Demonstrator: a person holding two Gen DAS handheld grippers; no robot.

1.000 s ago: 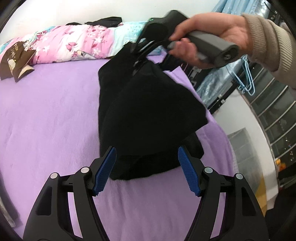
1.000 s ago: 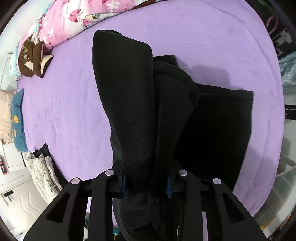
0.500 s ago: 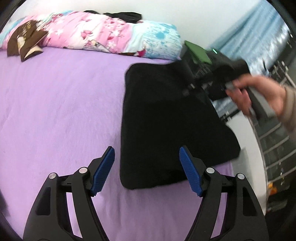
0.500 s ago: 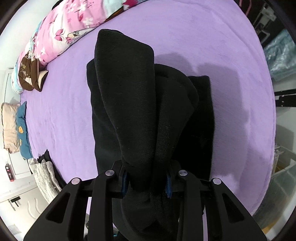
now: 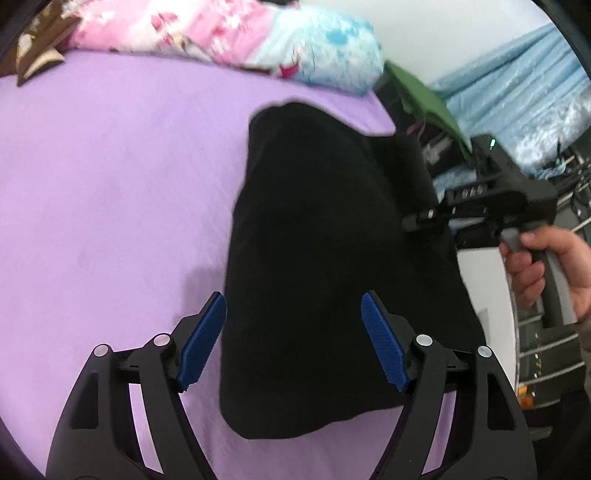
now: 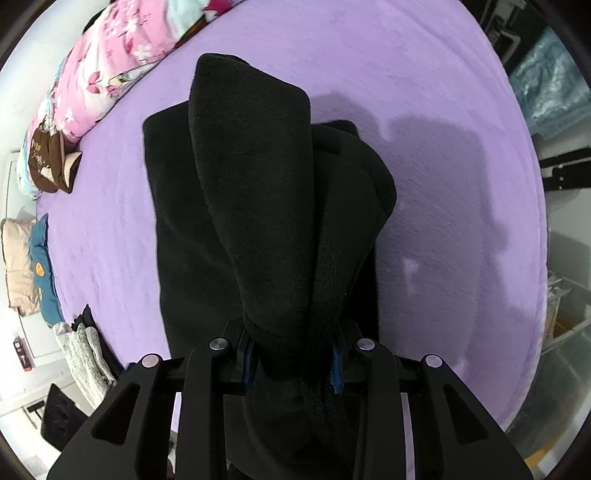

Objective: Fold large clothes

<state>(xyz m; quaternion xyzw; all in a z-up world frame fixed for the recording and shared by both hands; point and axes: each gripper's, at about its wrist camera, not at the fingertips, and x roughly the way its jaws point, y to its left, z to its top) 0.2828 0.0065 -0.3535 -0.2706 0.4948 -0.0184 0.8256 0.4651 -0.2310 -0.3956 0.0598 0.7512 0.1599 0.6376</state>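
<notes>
Left wrist view: our left gripper (image 5: pixel 293 339) hangs over the purple bed (image 5: pixel 110 184) with its blue pads (image 5: pixel 201 341) wide apart and nothing between them. We see the black garment (image 5: pixel 325 266) lying folded on the bed, right in front of those pads. Its far right corner goes up to our right gripper (image 5: pixel 421 221), which a bare hand (image 5: pixel 546 266) holds by the grey handle. At the head of the bed lies a pink flowered quilt (image 5: pixel 192 33).

From the right wrist view, our right gripper (image 6: pixel 291 356) is squeezed tight on a thick bunch of the black garment (image 6: pixel 258 192). The bunch stands up between the jaws, and the rest spreads flat on the bed (image 6: pixel 424 92) below. A grey knitted thing (image 6: pixel 83 354) lies at the bed's edge.
</notes>
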